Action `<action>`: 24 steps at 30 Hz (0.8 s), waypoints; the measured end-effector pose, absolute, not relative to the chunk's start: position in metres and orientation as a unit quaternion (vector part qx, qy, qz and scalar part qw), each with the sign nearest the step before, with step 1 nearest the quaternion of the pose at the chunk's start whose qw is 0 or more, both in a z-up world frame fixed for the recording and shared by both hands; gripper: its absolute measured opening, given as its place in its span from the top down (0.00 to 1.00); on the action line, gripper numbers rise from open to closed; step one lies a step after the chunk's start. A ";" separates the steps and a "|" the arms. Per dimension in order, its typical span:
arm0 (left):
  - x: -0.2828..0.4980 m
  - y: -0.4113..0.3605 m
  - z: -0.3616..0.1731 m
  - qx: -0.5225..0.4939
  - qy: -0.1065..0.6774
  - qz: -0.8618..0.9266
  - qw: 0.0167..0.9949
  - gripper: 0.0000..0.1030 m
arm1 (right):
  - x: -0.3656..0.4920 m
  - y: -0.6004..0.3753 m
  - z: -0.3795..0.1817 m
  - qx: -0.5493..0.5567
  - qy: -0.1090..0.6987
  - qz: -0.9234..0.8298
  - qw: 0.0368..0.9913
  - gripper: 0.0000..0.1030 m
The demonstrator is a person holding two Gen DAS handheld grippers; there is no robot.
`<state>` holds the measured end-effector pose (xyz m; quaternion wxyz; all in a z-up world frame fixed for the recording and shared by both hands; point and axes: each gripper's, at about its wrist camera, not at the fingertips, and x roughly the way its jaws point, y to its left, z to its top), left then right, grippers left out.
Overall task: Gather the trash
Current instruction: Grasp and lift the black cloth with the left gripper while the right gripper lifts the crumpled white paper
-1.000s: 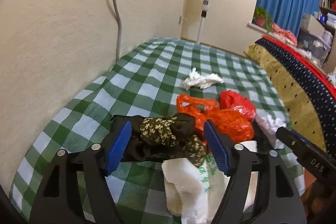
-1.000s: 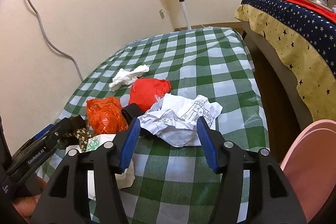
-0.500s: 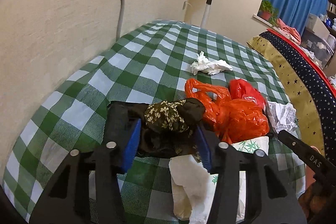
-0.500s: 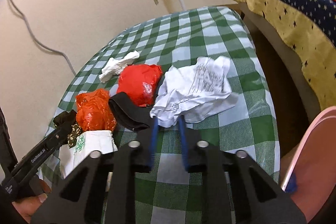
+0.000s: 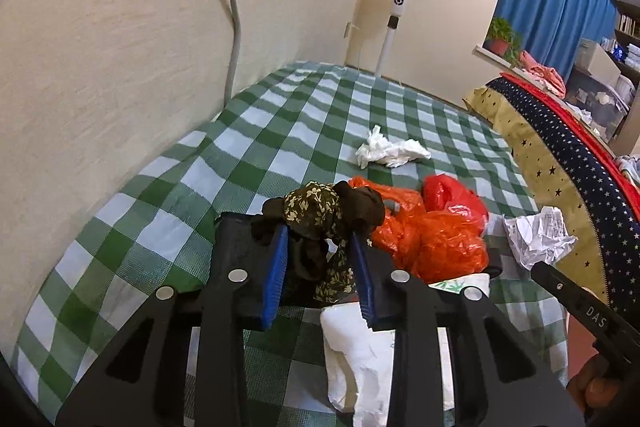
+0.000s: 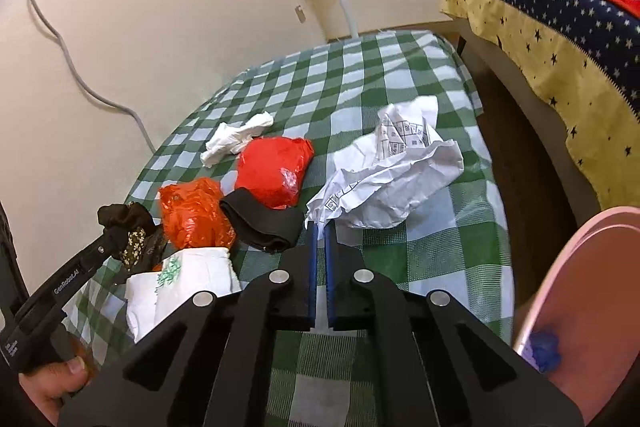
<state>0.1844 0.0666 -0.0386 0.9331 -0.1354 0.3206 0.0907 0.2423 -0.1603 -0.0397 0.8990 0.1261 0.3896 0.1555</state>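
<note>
My left tongs [image 5: 320,247] closing on dark floral cloth wad [image 5: 320,215], blue pads pressing both its sides, wad lifted off green checked bed cover [image 5: 168,195]. My right tongs [image 6: 320,231] clenched on edge of crumpled printed paper [image 6: 400,171]. Orange bag [image 5: 436,243], red bag [image 6: 272,167], white tissue [image 5: 388,151], white wrapper [image 6: 180,287] lie on cover between. Pink bin [image 6: 580,307] at right.
</note>
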 end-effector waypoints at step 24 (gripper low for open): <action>0.128 0.042 -0.001 -0.109 0.282 0.059 0.951 0.70 | 0.157 -0.188 0.035 0.065 0.350 0.143 0.924 0.97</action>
